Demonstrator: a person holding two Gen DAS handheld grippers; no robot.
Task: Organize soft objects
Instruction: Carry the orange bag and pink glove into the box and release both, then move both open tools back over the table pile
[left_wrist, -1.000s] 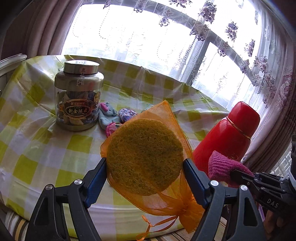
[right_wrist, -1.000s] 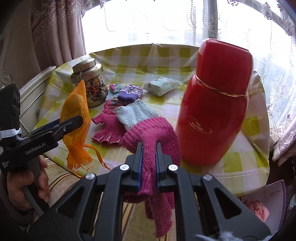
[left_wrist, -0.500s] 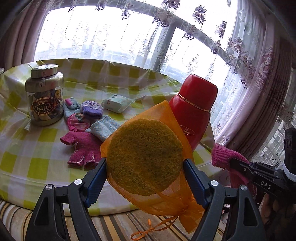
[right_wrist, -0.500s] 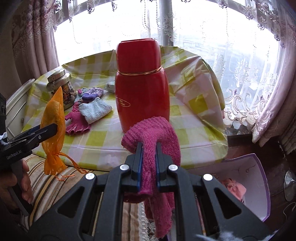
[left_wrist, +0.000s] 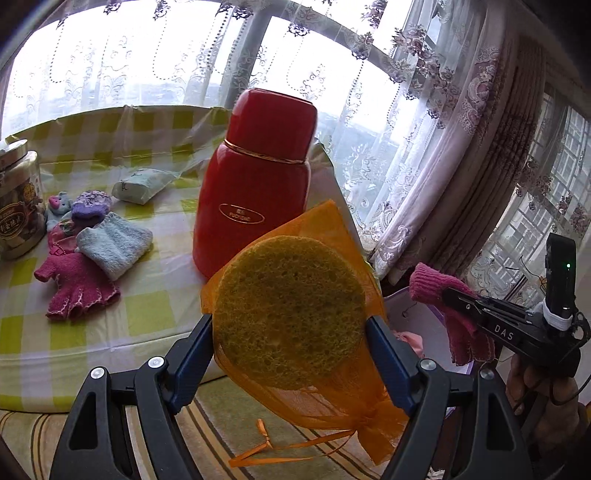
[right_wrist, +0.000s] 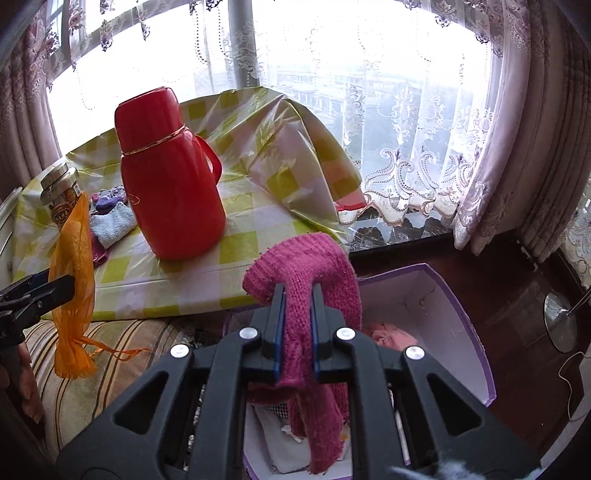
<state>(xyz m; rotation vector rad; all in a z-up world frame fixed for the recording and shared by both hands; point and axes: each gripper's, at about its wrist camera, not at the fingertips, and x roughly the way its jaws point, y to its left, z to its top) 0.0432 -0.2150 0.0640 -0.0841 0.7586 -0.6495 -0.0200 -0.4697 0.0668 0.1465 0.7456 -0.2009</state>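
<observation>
My left gripper (left_wrist: 290, 328) is shut on a round yellow sponge (left_wrist: 290, 314) inside an orange mesh bag (left_wrist: 332, 402), held past the table's edge; the orange mesh bag (right_wrist: 72, 266) hangs at the left of the right wrist view. My right gripper (right_wrist: 295, 314) is shut on a magenta knit glove (right_wrist: 306, 266), held over an open purple-rimmed box (right_wrist: 454, 325) on the floor. The glove (left_wrist: 436, 284) and right gripper (left_wrist: 465, 302) show at the right of the left wrist view. On the table lie a magenta glove (left_wrist: 77, 288), a light blue cloth (left_wrist: 114, 245) and a purple knit piece (left_wrist: 90, 205).
A tall red thermos (left_wrist: 258, 177) stands near the table's corner on the yellow checked tablecloth (left_wrist: 33, 332). A glass jar (left_wrist: 16, 199), a small plush toy (left_wrist: 57, 206) and a wrapped pack (left_wrist: 142, 184) sit further back. Pink fabric (right_wrist: 391, 336) lies in the box. Curtains and a window surround.
Both grippers have swung right, away from the table, keeping their loads. The box on the floor has come into full view under the right gripper.
</observation>
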